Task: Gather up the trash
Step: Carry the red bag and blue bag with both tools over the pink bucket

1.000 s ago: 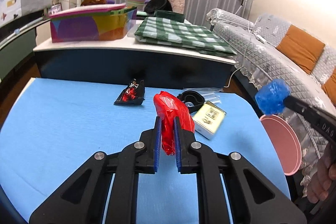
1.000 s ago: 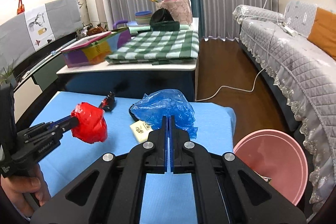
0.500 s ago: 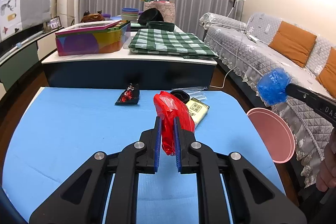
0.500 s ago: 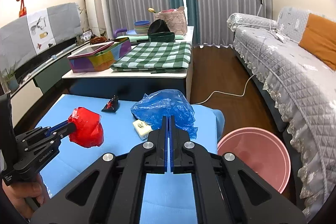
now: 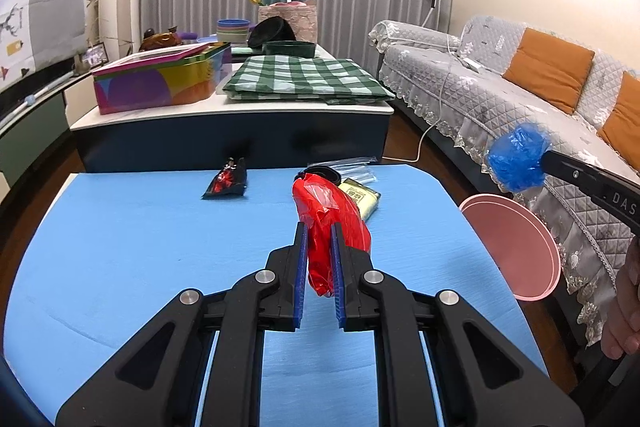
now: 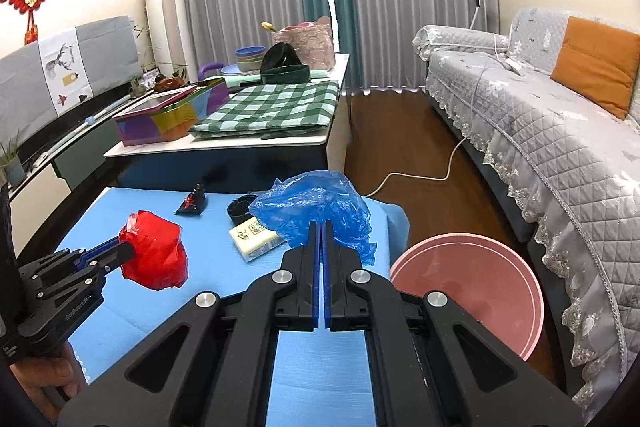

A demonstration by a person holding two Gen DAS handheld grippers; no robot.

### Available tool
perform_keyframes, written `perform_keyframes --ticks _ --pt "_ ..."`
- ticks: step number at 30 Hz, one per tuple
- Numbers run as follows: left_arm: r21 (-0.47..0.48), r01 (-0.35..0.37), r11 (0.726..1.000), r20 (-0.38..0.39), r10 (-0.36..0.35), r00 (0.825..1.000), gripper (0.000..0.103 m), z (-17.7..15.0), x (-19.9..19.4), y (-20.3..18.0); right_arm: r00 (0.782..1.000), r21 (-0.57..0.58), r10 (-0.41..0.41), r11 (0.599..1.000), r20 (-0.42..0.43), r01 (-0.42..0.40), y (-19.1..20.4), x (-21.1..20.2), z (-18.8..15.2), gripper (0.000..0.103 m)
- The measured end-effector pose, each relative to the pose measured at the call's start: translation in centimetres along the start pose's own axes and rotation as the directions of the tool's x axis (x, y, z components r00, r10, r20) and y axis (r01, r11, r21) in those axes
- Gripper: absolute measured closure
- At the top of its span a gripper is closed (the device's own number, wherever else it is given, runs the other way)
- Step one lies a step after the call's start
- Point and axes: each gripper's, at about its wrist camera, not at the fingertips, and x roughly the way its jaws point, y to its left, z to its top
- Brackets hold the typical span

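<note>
My left gripper (image 5: 319,231) is shut on a crumpled red plastic bag (image 5: 328,215) and holds it above the blue table (image 5: 120,247); it also shows in the right wrist view (image 6: 156,251). My right gripper (image 6: 321,227) is shut on a crumpled blue plastic bag (image 6: 316,211), seen in the left wrist view (image 5: 518,161) above a pink bin (image 5: 512,243) beside the table's right edge. The pink bin (image 6: 476,283) stands on the floor. A black-and-red wrapper (image 5: 226,181), a yellow packet (image 5: 360,197) and a black round lid (image 5: 322,173) lie on the table.
A clear plastic wrapper (image 5: 352,165) lies at the table's far edge. Behind stands a low white table (image 5: 232,107) with a colourful box and a green checked cloth. A grey sofa (image 5: 500,99) runs along the right. A white cable (image 6: 420,175) lies on the floor.
Both grippers have risen and pulled back from the table with their bags held. The blue bag has stayed above the pink bin.
</note>
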Motion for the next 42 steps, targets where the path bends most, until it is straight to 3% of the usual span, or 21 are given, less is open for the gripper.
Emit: perform_keyframes --ticks 27,42 --pt "0.045 0.086 0.995 -0.011 -0.085 0.996 0.092 0.0 1.5 -5.4 0.994 0.050 -0.103 0.994 0.024 0.102 -5.6 -1.3 0.2 0.102" --pt "0.086 0.147 0.985 -0.024 -0.146 0.989 0.092 1.7 2.6 -10.2 0.981 0.150 -0.193 0.971 0.020 0.188 -11.5 -2.1 1.1 0.102"
